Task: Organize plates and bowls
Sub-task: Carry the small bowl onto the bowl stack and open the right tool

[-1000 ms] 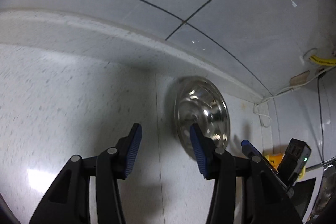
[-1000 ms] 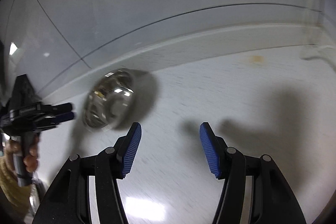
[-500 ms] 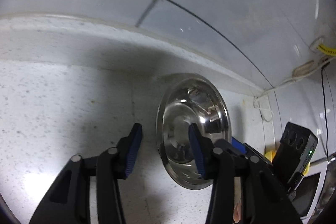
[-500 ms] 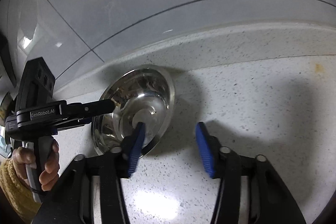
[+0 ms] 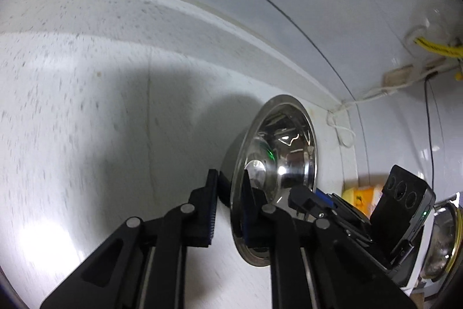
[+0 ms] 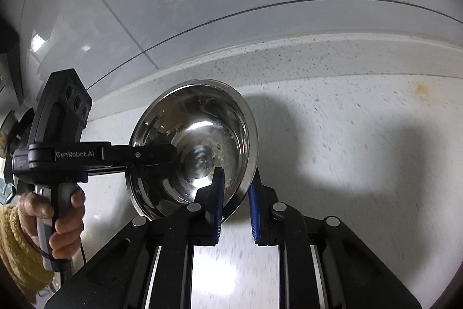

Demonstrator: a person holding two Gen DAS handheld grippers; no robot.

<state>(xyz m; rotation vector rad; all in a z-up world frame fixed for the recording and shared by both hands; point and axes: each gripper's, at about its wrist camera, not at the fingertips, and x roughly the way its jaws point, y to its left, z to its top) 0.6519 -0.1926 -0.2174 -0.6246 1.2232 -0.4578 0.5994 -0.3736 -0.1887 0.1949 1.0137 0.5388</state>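
A shiny steel bowl (image 5: 289,152) (image 6: 196,135) sits on the white speckled counter (image 5: 86,135) near the backsplash. It looks tipped in both fisheye views. My left gripper (image 5: 230,178) straddles the bowl's near-left rim, jaws closing, one pad inside and one outside. In the right wrist view the left gripper (image 6: 170,152) comes in from the left onto that rim. My right gripper (image 6: 235,181) is closing on the opposite rim, which sits between its blue pads. The right gripper (image 5: 312,197) also shows at the bowl's right side.
A raised counter lip (image 6: 318,48) and a tiled wall run just behind the bowl. At the right are another metal vessel (image 5: 439,239), a yellow item (image 5: 358,199) and wall cables (image 5: 428,45). A hand (image 6: 63,210) in a yellow sleeve holds the left gripper.
Both grippers came forward to the bowl from opposite sides. Their jaws narrowed from wide apart to a tight straddle of its rim.
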